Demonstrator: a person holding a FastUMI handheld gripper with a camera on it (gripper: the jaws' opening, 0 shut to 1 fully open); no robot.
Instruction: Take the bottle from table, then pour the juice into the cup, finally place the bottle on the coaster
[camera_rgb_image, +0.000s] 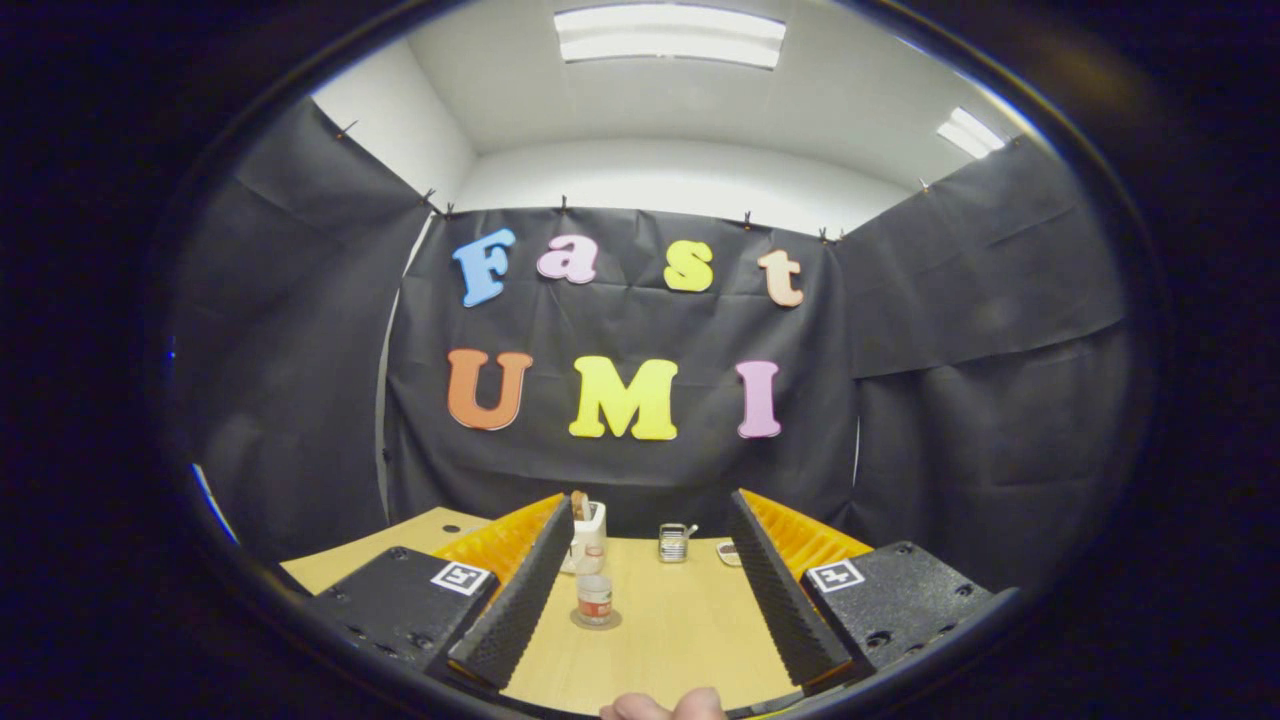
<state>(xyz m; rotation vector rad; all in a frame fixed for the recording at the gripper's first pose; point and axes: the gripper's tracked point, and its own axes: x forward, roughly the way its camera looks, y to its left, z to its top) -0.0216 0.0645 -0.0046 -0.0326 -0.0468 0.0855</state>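
Fingertips of a hand (665, 707) peek in nearest of all, at the near edge of the wooden table (690, 640), just behind the gripper (650, 655). Its 2 ribbed black fingers (515, 610) are spread wide and released, gripping nothing, with a broad strip of bare tabletop between them. Within that gap, closer to the left finger, a small bottle (594, 599) with a red band stands upright on a round coaster (596, 620), apart from both fingers. Beyond it, just past the left fingertip, sits a white holder (588, 538) with something brown sticking out of it. Farther back near the middle is a small metal cup (673, 542), well apart from the bottle, and a small dish-like item (729, 550) lies by the right finger; what it is cannot be told. Table's far edge meets the black cloth wall (620, 480).
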